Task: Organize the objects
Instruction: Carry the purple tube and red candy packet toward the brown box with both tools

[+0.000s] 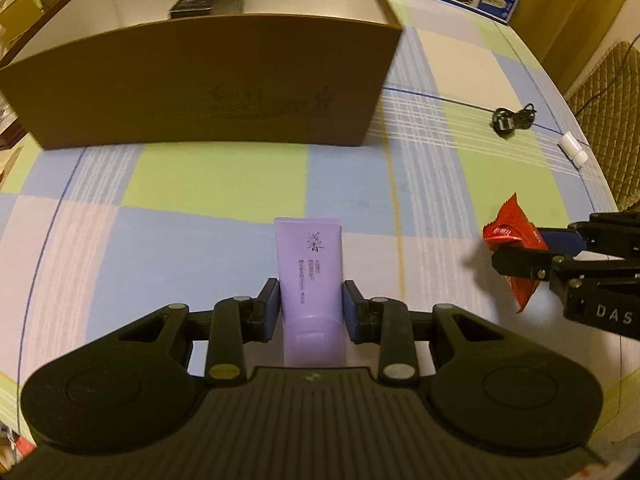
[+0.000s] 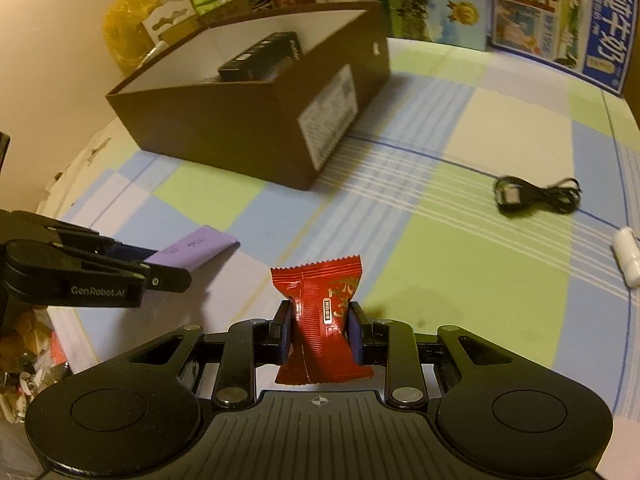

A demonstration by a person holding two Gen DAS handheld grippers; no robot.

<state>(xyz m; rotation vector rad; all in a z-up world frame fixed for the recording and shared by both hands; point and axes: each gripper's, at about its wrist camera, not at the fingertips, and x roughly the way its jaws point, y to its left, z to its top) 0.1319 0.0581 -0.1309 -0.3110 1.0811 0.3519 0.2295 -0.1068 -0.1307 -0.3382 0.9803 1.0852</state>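
While clamped across its lower body by the left gripper, purple cream tube rides above the checked tablecloth; likely soft and squashy, best pinched near the stiffer cap end. Right gripper pinched shut on the red snack packet at its waist: light, crinkly, slippery film, contents perhaps crushable. Farther off, brown cardboard box, open-topped, holding 1 black carton. Far right, black cable and white cap-like piece loose on the cloth.
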